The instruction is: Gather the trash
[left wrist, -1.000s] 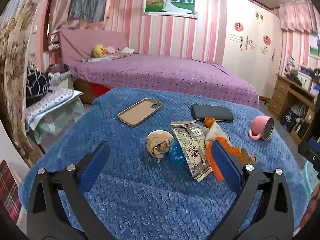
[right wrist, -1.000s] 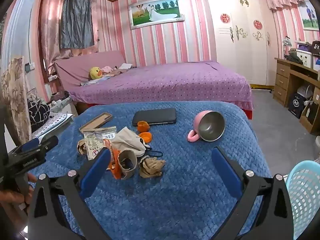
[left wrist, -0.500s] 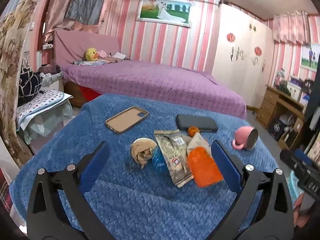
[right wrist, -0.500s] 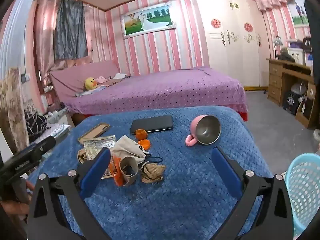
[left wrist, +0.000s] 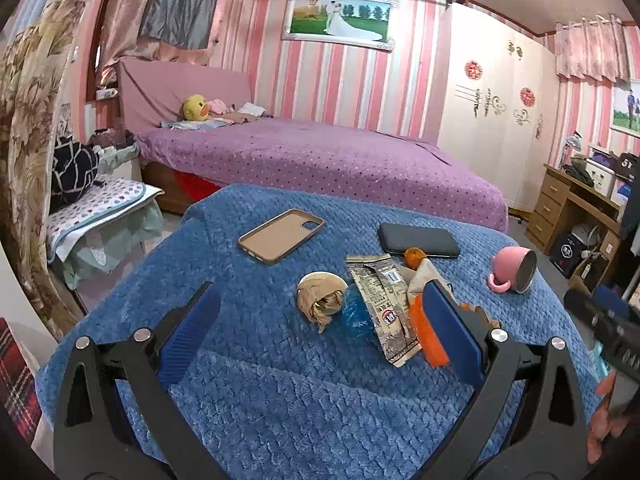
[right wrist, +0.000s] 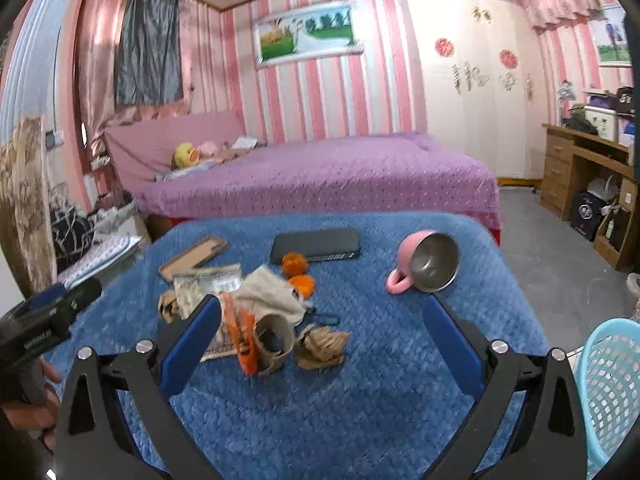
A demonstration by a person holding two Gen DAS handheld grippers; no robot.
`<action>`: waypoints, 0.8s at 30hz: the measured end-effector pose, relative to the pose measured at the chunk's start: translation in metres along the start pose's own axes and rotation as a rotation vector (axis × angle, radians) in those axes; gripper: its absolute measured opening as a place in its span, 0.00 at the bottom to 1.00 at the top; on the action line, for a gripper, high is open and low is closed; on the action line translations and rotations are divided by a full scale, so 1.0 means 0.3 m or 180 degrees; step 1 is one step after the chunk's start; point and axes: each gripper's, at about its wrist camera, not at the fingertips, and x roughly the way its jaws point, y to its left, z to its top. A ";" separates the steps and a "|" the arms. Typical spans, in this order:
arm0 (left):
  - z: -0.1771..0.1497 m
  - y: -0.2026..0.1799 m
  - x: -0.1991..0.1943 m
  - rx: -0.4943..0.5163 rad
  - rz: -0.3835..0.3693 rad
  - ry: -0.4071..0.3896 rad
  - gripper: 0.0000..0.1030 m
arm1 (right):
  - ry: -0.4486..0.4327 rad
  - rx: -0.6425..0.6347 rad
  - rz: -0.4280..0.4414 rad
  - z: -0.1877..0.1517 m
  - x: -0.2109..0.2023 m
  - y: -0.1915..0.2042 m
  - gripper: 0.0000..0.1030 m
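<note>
Blue blanket (left wrist: 280, 400) carried the trash pile (right wrist: 256, 312) at centre; basket (right wrist: 612, 392) sat at 4 o'clock in the right view. Left gripper (left wrist: 320, 336) and right gripper (right wrist: 320, 340) were both wide open, empty, above the blanket. Snack wrapper (left wrist: 384, 308) lay at 1 o'clock of the left gripper.

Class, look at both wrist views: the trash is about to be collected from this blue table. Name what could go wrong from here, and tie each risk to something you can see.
1. The phone and case lie beside the trash pile; a careless sweep might bin them.
2. The wrapper, cloth and crumpled paper overlap, so one pinch may drag neighbours off the edge.
3. The basket sits below the table's right side; a loose piece could miss it.
</note>
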 end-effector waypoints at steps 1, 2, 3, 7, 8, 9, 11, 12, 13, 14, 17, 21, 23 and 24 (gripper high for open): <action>0.002 0.000 0.004 -0.0020 0.0010 0.0015 0.95 | 0.0009 -0.0022 -0.0006 -0.007 0.003 0.004 0.96; 0.003 -0.001 0.006 -0.0035 0.0013 0.0025 0.95 | 0.0026 -0.0052 -0.0009 -0.010 0.007 0.007 0.96; 0.003 -0.005 0.006 -0.0037 0.0009 0.0022 0.95 | 0.0043 -0.0084 -0.0009 -0.012 0.008 0.012 0.96; -0.001 -0.037 0.009 0.0086 0.0059 0.0006 0.95 | -0.0003 -0.0065 0.0012 -0.006 -0.013 0.002 0.96; -0.002 -0.046 0.009 0.0118 0.0069 0.0005 0.95 | -0.0007 -0.0056 0.0009 -0.003 -0.019 -0.002 0.96; -0.004 -0.057 0.011 0.0147 0.0070 0.0013 0.95 | -0.0010 -0.0050 -0.0001 -0.002 -0.023 -0.008 0.96; -0.007 -0.074 0.012 0.0164 0.0041 0.0035 0.95 | -0.0006 -0.0040 -0.0048 0.001 -0.030 -0.024 0.96; -0.008 -0.080 0.010 0.0152 0.0026 0.0036 0.95 | -0.0007 -0.0035 -0.0071 0.001 -0.035 -0.031 0.96; -0.009 -0.086 0.007 0.0147 0.0019 0.0021 0.95 | -0.0006 -0.0030 -0.0088 0.002 -0.040 -0.040 0.96; -0.009 -0.091 0.003 0.0149 0.0019 0.0004 0.95 | -0.0003 -0.0025 -0.0094 0.004 -0.043 -0.049 0.96; -0.024 -0.092 -0.007 0.0150 0.0015 0.0005 0.95 | 0.0001 -0.0033 -0.0172 0.006 -0.052 -0.079 0.96; -0.029 -0.098 -0.013 0.0168 0.0002 0.0024 0.95 | 0.0015 -0.0009 -0.0218 0.007 -0.059 -0.114 0.96; -0.032 -0.101 -0.019 0.0180 -0.0015 0.0018 0.95 | 0.0015 0.0019 -0.0220 0.007 -0.068 -0.130 0.96; -0.033 -0.103 -0.023 0.0186 -0.0009 0.0010 0.95 | 0.0012 0.0025 -0.0227 0.008 -0.071 -0.134 0.96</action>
